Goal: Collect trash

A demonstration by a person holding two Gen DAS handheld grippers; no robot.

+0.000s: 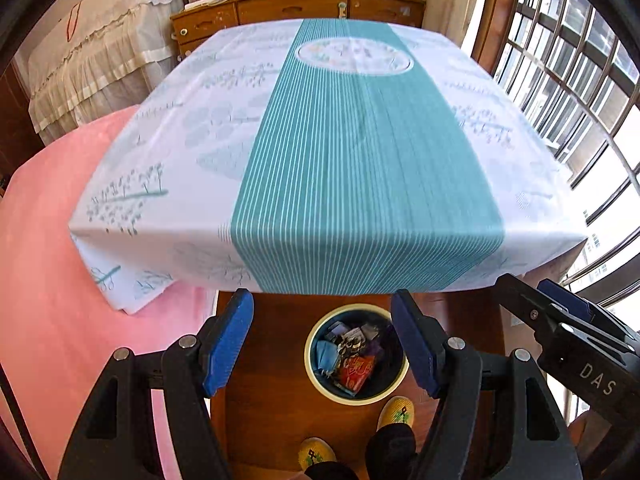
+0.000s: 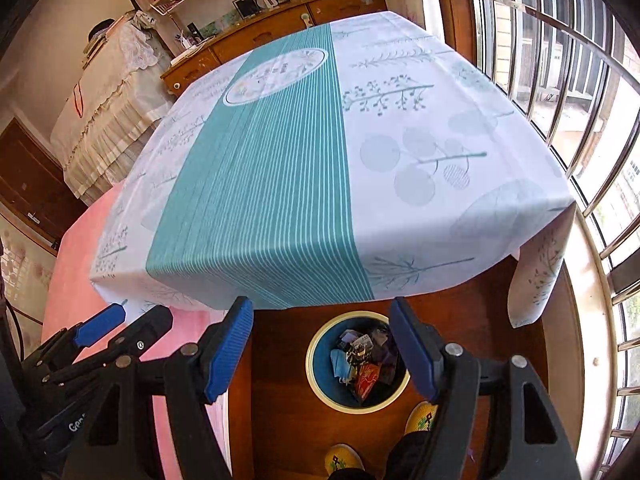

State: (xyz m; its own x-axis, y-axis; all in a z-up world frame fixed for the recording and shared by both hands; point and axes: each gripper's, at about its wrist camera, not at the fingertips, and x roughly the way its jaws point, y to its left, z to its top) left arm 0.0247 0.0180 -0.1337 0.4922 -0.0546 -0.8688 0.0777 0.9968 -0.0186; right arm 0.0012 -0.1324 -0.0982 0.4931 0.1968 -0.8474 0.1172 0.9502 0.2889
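Tablecloth (image 1: 328, 152) in teal stripes covers table; bin (image 1: 356, 354) holds trash below.

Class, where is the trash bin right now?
In both wrist views the trash bin sits on the wooden floor, below the table's near edge, just ahead of the yellow slippers.

White tablecloth (image 1: 168, 152) with teal stripes; blue, cream-rimmed bin (image 1: 316, 380).

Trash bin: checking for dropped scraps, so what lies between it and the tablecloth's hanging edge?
Only bare wooden floor between trash bin and tablecloth, in both wrist views.
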